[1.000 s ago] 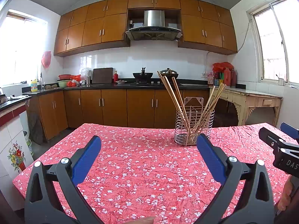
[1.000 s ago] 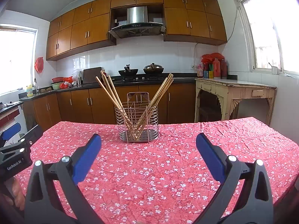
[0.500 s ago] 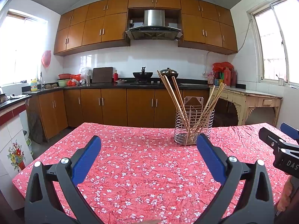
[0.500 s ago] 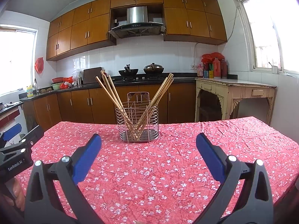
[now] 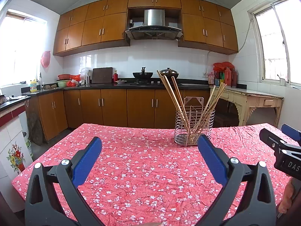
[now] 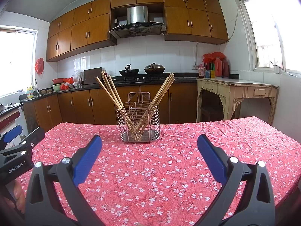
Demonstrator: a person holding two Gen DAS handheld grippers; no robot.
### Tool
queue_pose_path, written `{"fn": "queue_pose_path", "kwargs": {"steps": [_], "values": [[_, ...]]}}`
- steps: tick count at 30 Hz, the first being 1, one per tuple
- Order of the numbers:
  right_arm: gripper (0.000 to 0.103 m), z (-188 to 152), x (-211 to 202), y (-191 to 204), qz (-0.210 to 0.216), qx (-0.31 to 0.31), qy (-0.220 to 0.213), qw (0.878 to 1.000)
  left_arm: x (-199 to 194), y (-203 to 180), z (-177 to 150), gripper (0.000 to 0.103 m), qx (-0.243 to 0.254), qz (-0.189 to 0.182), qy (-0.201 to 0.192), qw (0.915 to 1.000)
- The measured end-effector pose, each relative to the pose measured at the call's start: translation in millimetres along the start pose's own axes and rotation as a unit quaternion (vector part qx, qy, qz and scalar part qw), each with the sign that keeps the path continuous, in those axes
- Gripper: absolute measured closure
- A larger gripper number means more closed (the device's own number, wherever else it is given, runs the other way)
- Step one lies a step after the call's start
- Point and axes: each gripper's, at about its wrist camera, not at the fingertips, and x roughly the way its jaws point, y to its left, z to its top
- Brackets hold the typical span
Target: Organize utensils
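Observation:
A wire utensil holder [image 5: 194,127] stands on the red floral tablecloth [image 5: 143,162] at the far side of the table; it also shows in the right wrist view [image 6: 139,124]. Several wooden chopsticks [image 6: 112,94] lean out of it in two bunches, left and right. My left gripper [image 5: 149,157] is open and empty above the cloth, short of the holder and to its left. My right gripper [image 6: 149,156] is open and empty, facing the holder straight on. Each gripper shows at the edge of the other's view.
Brown kitchen cabinets [image 5: 112,109] and a black counter with pans run behind the table. A cream side table [image 6: 237,96] stands at the right wall. The table's left edge [image 5: 43,158] drops to the floor beside a tiled counter.

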Motion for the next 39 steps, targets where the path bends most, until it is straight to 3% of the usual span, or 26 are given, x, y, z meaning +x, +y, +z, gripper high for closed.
{"fn": "queue_pose_path", "kwargs": {"steps": [39], "values": [[0.004, -0.7, 0.9, -1.6, 0.000, 0.001, 0.001, 1.000, 2.5, -6.1, -0.6, 0.002, 0.001, -0.005, 0.002, 1.0000]]}}
